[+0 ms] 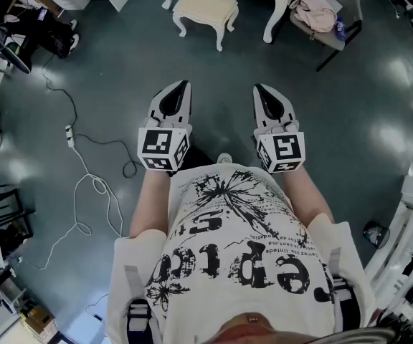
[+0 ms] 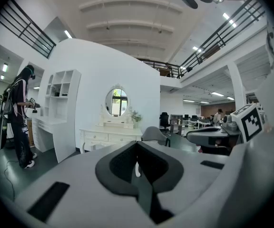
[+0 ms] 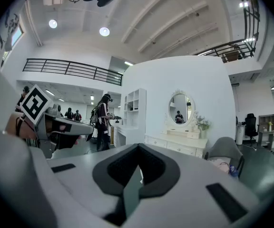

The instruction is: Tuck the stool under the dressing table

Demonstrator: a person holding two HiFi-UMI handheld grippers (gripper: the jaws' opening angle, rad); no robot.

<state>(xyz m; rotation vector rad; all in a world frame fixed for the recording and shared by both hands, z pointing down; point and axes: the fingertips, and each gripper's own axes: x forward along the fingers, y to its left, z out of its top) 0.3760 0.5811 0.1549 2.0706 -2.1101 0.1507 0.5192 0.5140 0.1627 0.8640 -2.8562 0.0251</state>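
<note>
Nearest, the person's printed shirt (image 1: 242, 256) filled the bottom of the head view, with a gripper held out in front in each hand. The left gripper (image 1: 184, 84) had its jaws together, tips meeting with nothing between them, and its own view (image 2: 137, 144) showed the same. The right gripper (image 1: 259, 87) matched it, with jaws closed and empty in its own view too (image 3: 138, 147). Both hung level above the dark floor (image 1: 120, 70), side by side and apart, pointing away from the person. To the left a white cable (image 1: 84, 174) ran in loops across the floor from a power strip (image 1: 69, 135). Farther off, well apart from both grippers, the stool (image 1: 205, 7) stood upright on the floor just in front of the desk (image 1: 278, 2), between its front legs, with most of its cushioned seat clear of the desk's top. The left gripper view showed that desk (image 2: 109, 137) with an oval mirror (image 2: 117, 101) on it. Right of the desk stood a chair (image 1: 335, 34) with pink cloth (image 1: 314, 13) heaped on it.
</note>
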